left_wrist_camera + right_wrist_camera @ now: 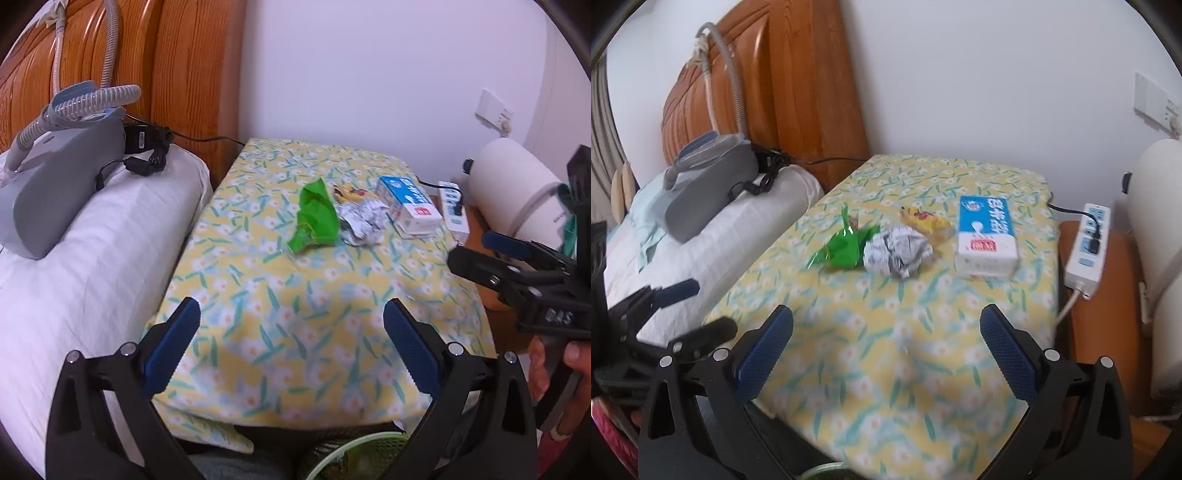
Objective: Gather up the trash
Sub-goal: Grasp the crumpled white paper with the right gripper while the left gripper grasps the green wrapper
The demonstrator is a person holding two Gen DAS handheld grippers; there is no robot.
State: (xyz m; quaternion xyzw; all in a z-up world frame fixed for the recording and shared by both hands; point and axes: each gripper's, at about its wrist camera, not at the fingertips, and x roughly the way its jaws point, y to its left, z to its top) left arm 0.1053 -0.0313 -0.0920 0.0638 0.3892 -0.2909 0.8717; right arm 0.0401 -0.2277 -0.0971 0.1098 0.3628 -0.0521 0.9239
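On the floral cloth we log four items of trash, grouped toward the far half. First, a green wrapper, crumpled, leftmost of the group. Second, a ball of crumpled printed paper, touching the green wrapper on its right side. Third, a yellow snack wrapper, just behind the paper ball. Fourth, a blue and white carton, lying flat, to the right of the rest and apart from them.

We hold our left gripper near the front edge of the cloth, tongs spread wide, nothing between them. Our right gripper sits likewise, tongs spread, empty, well short of the trash.

Other entries: a white pillow to the left carrying a grey machine with a ribbed hose; a wooden headboard behind; a white power strip to the right.
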